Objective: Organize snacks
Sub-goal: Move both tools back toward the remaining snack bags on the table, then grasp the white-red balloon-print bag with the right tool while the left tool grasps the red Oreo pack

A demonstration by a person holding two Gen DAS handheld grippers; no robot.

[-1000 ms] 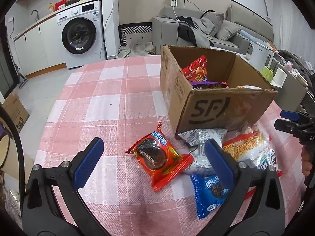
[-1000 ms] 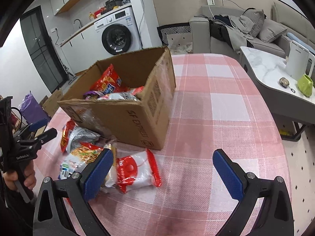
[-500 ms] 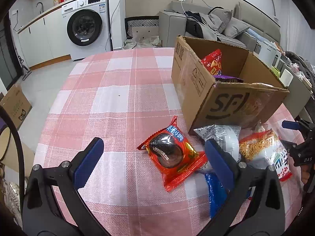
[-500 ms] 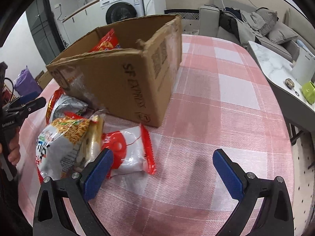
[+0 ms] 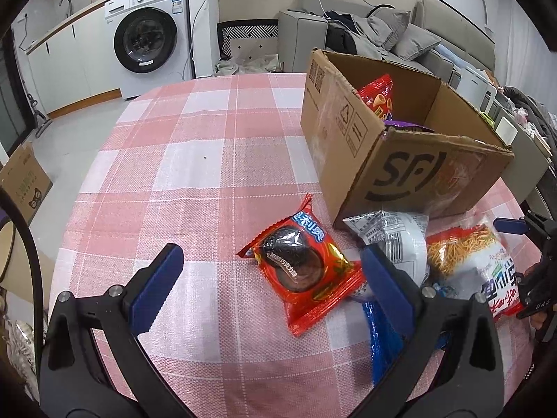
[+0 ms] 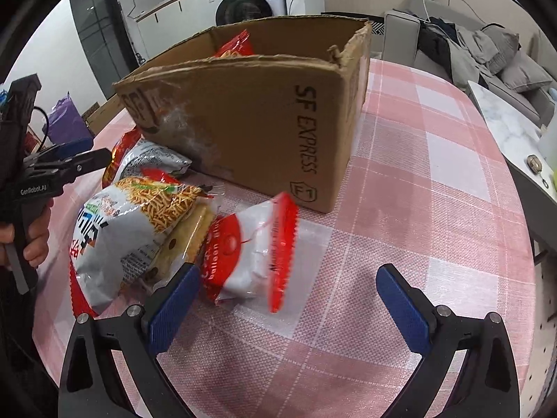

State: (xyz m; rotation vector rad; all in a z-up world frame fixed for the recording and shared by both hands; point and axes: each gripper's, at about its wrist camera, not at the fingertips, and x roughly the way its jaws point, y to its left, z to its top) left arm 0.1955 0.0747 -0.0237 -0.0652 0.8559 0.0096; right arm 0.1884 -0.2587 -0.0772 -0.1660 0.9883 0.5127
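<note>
Red cookie packet (image 5: 302, 266), long axis diagonal

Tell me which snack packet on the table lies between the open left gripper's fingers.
The red chocolate-pie packet, lying flat on the pink checked tablecloth between the left gripper fingers. The silver, noodle and blue packets lie further right, beside the cardboard box.

left wrist view low over table, right wrist view nearer, both share cardboard box (image 5: 400, 160)

Both tongs (image 5: 275, 280) (image 6: 287, 299) nearer the snacks (image 6: 250, 247).
</note>
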